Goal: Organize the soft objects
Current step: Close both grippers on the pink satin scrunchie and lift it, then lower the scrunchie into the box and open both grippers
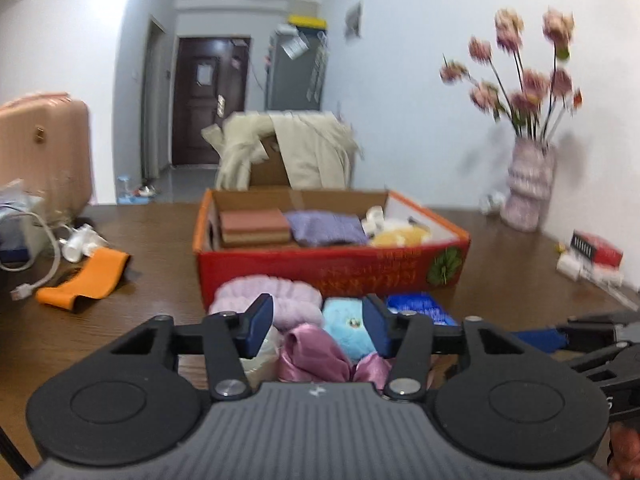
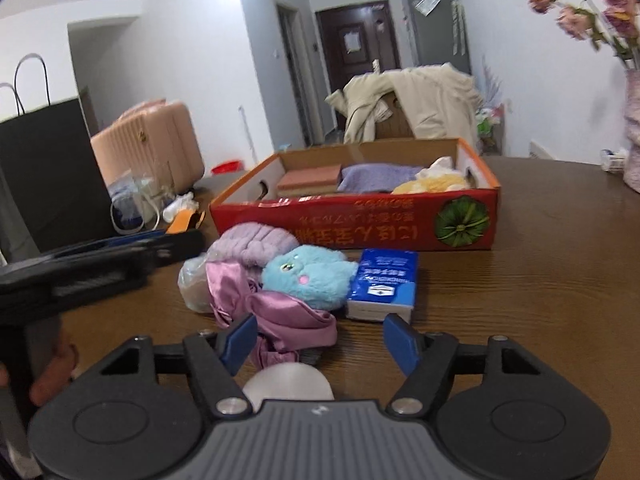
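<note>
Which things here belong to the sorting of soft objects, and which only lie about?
Belong to the job:
red box
blue plush toy
pink satin cloth
lilac fluffy band

Lying about:
blue tissue pack
orange strap
flower vase
black paper bag
pink suitcase

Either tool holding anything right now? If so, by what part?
Nothing is held. The left tool and the right tool both stand open and empty, short of the pile with the pink satin cloth and blue plush toy.

Wood table [image 2: 540, 292]: red box [image 2: 360, 220] ahead of claw, soft pile [image 2: 280, 280], blue pack [image 2: 382, 284] nearer, orange strap [image 1: 84, 276] left.
</note>
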Available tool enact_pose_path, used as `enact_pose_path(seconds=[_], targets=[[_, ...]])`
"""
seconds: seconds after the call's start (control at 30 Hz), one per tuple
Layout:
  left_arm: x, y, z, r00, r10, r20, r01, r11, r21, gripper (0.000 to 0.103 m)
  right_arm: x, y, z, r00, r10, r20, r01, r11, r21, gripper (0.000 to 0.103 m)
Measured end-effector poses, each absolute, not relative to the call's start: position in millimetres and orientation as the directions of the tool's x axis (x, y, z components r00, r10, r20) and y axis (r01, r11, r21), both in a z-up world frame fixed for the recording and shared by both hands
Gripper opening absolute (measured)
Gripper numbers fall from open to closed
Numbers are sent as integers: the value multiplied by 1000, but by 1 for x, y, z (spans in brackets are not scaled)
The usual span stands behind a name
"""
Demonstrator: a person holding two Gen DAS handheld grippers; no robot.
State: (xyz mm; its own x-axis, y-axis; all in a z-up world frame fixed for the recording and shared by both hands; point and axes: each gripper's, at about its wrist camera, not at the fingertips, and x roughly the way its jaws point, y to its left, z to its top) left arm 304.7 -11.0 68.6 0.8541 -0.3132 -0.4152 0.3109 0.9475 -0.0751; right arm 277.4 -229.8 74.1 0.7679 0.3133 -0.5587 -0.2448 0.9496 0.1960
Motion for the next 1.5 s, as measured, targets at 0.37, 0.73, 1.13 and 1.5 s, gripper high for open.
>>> enact_pose_path(seconds=[0.37, 0.73, 1.13, 1.5], targets=[[312, -21, 44, 782, -381, -494, 387, 917, -94, 36, 321, -228, 54, 688, 243, -684, -223, 967, 119, 48], [320, -15, 34, 747, -381, -545, 337, 923, -183, 54, 313, -237, 47, 692, 260, -674, -274, 958, 88, 38], [299, -6, 35, 733, -468, -493, 353, 882, -312, 20, 295, -235, 56, 728, 340, -595, -327, 936, 134, 5], [301, 5, 98, 791, -499, -353, 408, 861, -303, 20, 301, -234, 114, 808, 369, -459, -366, 925, 100, 5]])
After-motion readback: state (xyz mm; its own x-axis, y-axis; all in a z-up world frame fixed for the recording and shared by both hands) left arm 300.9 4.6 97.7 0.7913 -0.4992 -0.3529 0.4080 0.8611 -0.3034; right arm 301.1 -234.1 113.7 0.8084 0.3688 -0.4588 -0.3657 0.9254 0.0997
